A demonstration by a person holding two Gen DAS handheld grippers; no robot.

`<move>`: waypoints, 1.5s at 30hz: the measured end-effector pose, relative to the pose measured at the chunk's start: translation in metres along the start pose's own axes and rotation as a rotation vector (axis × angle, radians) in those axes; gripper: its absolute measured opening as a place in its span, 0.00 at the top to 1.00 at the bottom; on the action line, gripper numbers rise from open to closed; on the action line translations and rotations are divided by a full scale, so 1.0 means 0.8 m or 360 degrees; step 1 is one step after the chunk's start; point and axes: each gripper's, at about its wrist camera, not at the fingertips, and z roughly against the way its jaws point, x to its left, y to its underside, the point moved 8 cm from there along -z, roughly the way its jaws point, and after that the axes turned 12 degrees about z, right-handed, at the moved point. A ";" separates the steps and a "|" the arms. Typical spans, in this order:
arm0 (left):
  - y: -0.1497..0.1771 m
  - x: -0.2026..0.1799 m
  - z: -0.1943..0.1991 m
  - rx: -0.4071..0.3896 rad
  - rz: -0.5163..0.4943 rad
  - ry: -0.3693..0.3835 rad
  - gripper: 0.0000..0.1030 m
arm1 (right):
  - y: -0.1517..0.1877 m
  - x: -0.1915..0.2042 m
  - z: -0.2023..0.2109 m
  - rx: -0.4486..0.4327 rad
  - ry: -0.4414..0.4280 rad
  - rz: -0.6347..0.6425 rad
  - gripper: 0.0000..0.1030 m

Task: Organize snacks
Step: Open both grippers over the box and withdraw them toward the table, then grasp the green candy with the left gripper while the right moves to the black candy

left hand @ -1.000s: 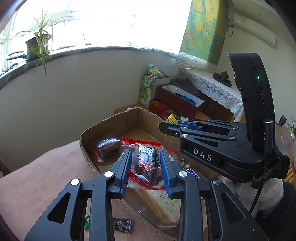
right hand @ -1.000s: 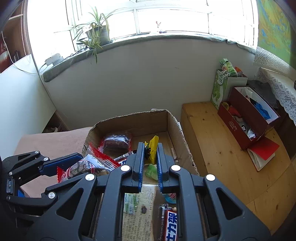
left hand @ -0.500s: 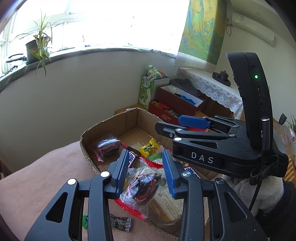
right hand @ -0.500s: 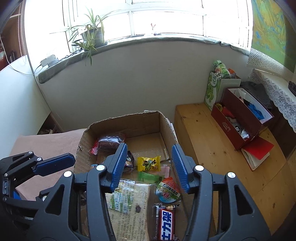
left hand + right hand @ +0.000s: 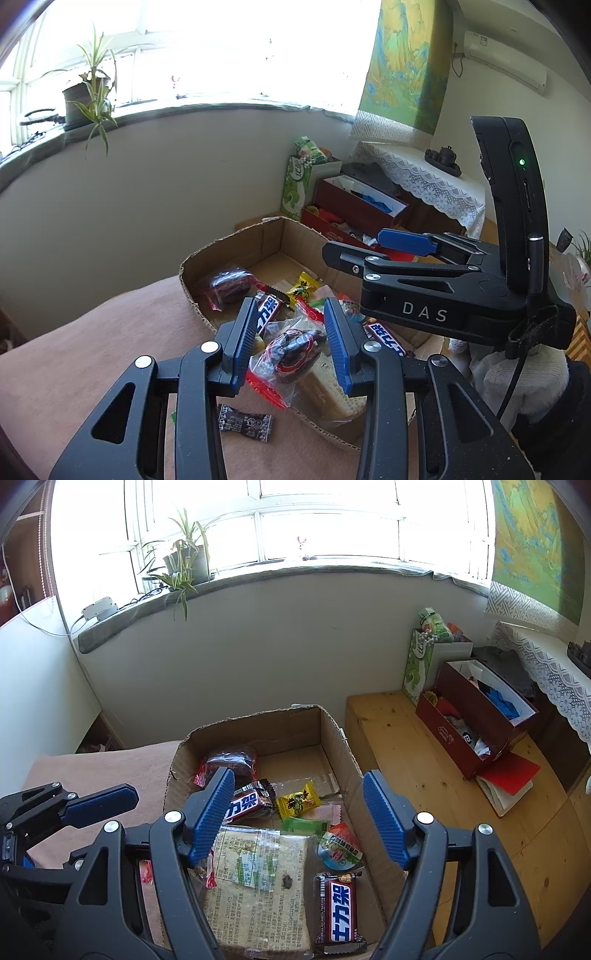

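Jaws spread on both grippers, left gripper (image 5: 291, 345) and right gripper (image 5: 299, 818), above a snack-filled cardboard box (image 5: 334, 734), one black candy (image 5: 245, 424) left outside.

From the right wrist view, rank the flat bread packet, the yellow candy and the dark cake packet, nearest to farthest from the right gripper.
Measured from the right gripper:
1. Flat bread packet, just below its fingertips, at the near end of the cardboard box.
2. Yellow candy, mid-box, ahead between the fingers.
3. Dark cake packet, far-left corner of the box.
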 end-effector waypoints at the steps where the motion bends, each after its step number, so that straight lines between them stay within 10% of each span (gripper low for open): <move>1: 0.001 0.002 0.002 -0.0002 0.0001 -0.0005 0.65 | 0.000 0.001 0.003 -0.0016 -0.0005 -0.0006 0.27; 22: 0.019 0.110 0.053 -0.0037 0.0173 -0.0153 0.65 | 0.035 0.082 0.083 -0.0171 -0.0170 -0.0019 0.22; 45: 0.090 0.091 -0.061 0.0411 0.0021 -0.0139 0.66 | 0.136 0.175 0.075 0.0032 -0.0374 0.0039 0.43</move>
